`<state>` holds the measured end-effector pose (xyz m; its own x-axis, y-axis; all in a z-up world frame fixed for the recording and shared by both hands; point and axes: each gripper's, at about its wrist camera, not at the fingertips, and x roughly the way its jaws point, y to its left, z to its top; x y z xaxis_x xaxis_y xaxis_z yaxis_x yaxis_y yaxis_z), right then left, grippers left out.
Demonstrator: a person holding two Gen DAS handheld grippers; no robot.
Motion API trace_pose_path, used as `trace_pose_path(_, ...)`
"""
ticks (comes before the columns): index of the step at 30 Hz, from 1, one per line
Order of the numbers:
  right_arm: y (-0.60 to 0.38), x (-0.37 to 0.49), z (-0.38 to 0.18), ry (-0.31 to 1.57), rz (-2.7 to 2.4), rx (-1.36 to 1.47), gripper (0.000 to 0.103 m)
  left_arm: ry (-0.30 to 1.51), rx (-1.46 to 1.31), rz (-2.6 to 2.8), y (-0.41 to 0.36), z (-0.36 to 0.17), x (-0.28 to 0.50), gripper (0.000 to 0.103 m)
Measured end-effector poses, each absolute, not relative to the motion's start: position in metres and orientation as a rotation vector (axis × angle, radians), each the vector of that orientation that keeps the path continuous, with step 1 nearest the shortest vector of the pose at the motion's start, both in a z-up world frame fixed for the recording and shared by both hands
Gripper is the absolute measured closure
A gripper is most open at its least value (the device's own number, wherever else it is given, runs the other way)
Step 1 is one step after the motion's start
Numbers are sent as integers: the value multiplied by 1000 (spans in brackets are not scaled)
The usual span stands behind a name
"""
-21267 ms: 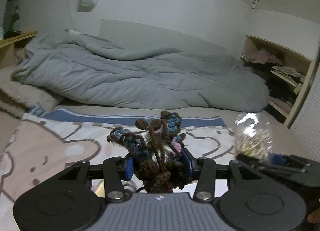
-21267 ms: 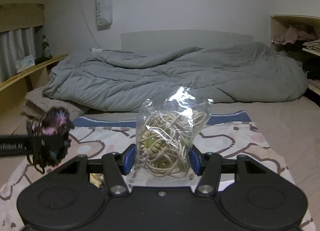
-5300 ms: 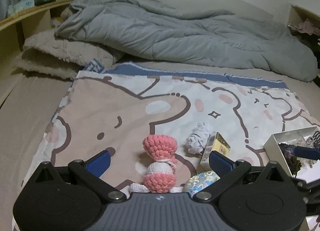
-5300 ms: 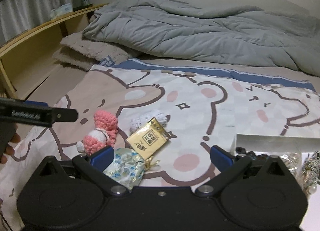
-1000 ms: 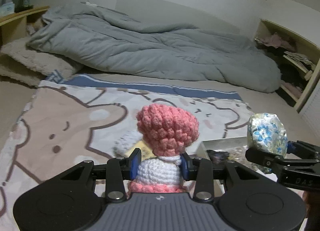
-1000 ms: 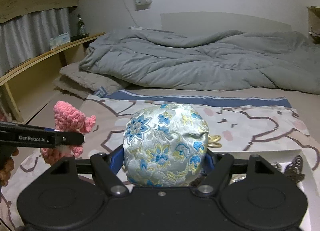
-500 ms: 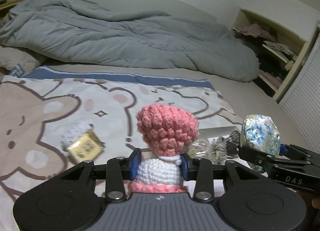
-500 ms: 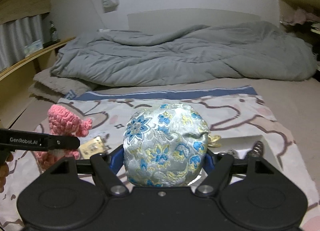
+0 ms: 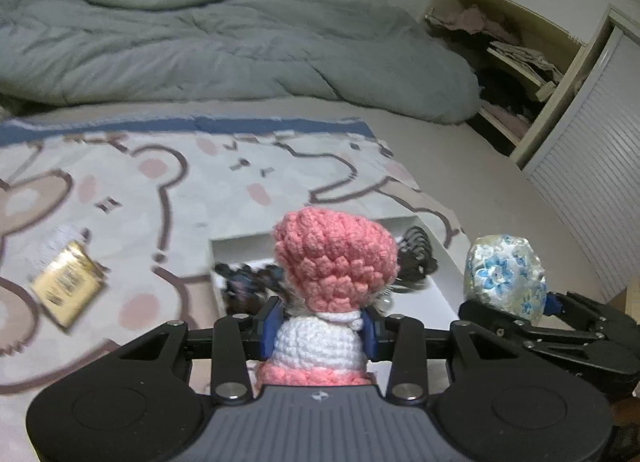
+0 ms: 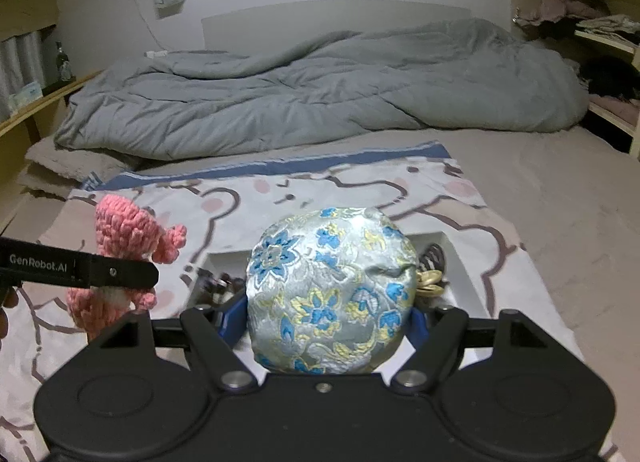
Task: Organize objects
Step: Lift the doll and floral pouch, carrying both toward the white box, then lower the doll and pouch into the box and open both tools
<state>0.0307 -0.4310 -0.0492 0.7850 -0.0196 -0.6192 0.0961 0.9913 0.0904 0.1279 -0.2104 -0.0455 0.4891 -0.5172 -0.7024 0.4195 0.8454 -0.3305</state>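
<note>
My left gripper (image 9: 319, 328) is shut on a pink and white crochet toy (image 9: 334, 262) and holds it above the near edge of a white box (image 9: 240, 248). The toy also shows at the left of the right wrist view (image 10: 124, 238). My right gripper (image 10: 326, 318) is shut on a round silver pouch with blue flowers (image 10: 330, 294), held above the same box (image 10: 456, 262). The pouch shows at the right of the left wrist view (image 9: 504, 282). Dark yarn (image 9: 244, 282) and a black hair clip (image 9: 416, 258) lie in the box.
The box sits on a cartoon-print blanket (image 9: 180, 190) on the bed. A gold packet (image 9: 66, 288) and a small white bundle (image 9: 54, 248) lie on the blanket at left. A grey duvet (image 10: 320, 94) is heaped behind. Open shelves (image 9: 516, 66) stand at right.
Both grippers have swung right with their loads and now hang over the white box. The gold packet has slid toward the left of the left wrist view.
</note>
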Motion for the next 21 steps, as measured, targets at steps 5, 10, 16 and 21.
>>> trace_pose_path(5,-451,29,-60,703,-74,135,27,967,-165,-598,-238,-70,127,62)
trace_pose_path(10,-465,29,-74,757,-106,137,27,1057,-246,-602,-257,-99,125,62)
trace_pose_path(16,-484,28,-93,808,-130,152,27,1123,-362,-612,-270,-129,119,62)
trace_pose_path(21,-495,27,-104,846,-126,179,27,1148,-450,-624,-281,-150,118,62)
